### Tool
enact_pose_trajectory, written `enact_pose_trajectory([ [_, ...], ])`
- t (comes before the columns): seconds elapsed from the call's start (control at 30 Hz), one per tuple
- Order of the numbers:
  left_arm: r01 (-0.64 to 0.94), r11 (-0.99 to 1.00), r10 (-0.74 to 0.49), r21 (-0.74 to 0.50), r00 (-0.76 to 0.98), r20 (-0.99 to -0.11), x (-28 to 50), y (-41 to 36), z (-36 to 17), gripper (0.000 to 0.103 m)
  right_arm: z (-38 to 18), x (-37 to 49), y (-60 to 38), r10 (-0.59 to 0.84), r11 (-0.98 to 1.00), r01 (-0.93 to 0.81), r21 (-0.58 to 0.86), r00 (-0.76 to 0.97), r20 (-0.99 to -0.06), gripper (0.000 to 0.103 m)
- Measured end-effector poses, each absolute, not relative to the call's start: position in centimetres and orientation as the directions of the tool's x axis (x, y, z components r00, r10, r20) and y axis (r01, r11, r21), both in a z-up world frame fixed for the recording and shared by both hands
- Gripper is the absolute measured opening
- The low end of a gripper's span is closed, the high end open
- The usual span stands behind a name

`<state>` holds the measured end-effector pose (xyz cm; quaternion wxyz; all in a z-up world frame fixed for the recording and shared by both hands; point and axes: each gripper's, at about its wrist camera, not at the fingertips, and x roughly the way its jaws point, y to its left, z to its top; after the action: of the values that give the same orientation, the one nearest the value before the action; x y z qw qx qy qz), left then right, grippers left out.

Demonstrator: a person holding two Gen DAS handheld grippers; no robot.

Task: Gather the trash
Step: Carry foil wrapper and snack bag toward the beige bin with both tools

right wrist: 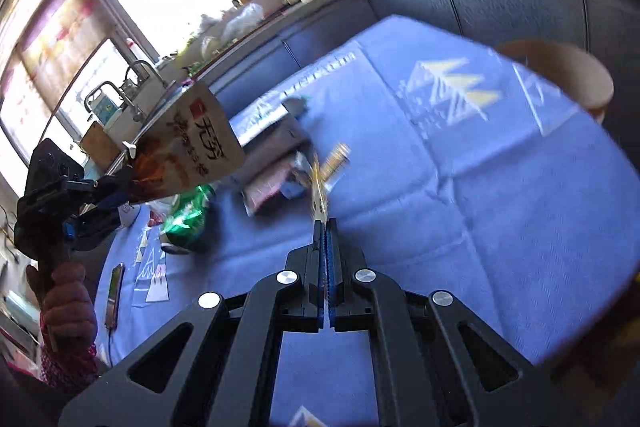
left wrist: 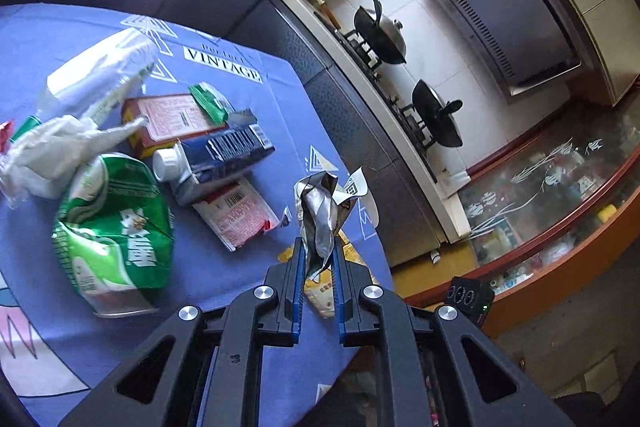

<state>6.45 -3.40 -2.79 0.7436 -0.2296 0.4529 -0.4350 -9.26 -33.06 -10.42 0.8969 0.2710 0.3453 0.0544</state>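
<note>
My left gripper [left wrist: 318,247] is shut on a crumpled snack bag [left wrist: 320,215], silver inside, and holds it above the table's right edge. In the right wrist view that gripper [right wrist: 108,195] and its bag [right wrist: 192,147] show at the left, printed side out. My right gripper [right wrist: 325,223] is shut on a thin yellow wrapper [right wrist: 326,167], seen edge-on above the blue tablecloth [right wrist: 500,207]. On the cloth lie a green bag [left wrist: 112,227], a blue carton [left wrist: 224,155], red boxes [left wrist: 172,119], white tissue [left wrist: 52,151] and clear plastic [left wrist: 100,71].
A kitchen counter with a stove and two pans [left wrist: 384,39] runs beyond the table. A phone [right wrist: 115,291] lies at the cloth's left edge. A wooden stool [right wrist: 560,75] stands past the far side. A sink and tap [right wrist: 136,91] sit under the window.
</note>
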Motion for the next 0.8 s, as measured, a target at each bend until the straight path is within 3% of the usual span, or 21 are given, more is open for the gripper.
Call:
enact_pose_trajectory([
  [0.13,0.439,0.522,-0.848,-0.731,0.183,-0.497,6.4,-5.1,-3.2,0.012,-11.6,-9.0,-33.0,0.304,0.84,0.092,0.535,0.736,-0.605,0.011],
  [0.17,0.442,0.524,-0.847,-0.728,0.179,-0.501,6.4,-5.4,-3.3,0.012,-11.9,-8.7,-33.0,0.314,0.836,0.091,0.541,0.729,-0.608,0.02],
  [0.23,0.447,0.528,-0.843,-0.722,0.174,-0.509,6.4,-6.0,-3.3,0.012,-12.2,-8.6,-32.9,0.333,0.824,0.083,0.56,0.729,-0.598,0.023],
  [0.27,0.448,0.531,-0.841,-0.719,0.17,-0.514,6.5,-6.2,-3.3,0.012,-12.2,-8.6,-32.9,0.334,0.827,0.073,0.558,0.734,-0.591,0.02],
  [0.3,0.45,0.533,-0.838,-0.716,0.166,-0.52,6.5,-6.6,-3.3,0.012,-12.2,-8.4,-32.8,0.339,0.831,0.06,0.553,0.734,-0.589,0.003],
  [0.33,0.451,0.536,-0.836,-0.713,0.164,-0.524,6.6,-7.0,-3.3,0.012,-12.1,-8.5,-32.7,0.338,0.837,0.049,0.545,0.735,-0.587,0.001],
  [0.8,0.614,0.478,-0.816,-0.628,0.045,-0.577,10.7,-21.8,-1.4,0.012,-9.1,-8.6,-43.4,0.027,0.853,0.242,0.463,0.865,-0.501,0.001],
])
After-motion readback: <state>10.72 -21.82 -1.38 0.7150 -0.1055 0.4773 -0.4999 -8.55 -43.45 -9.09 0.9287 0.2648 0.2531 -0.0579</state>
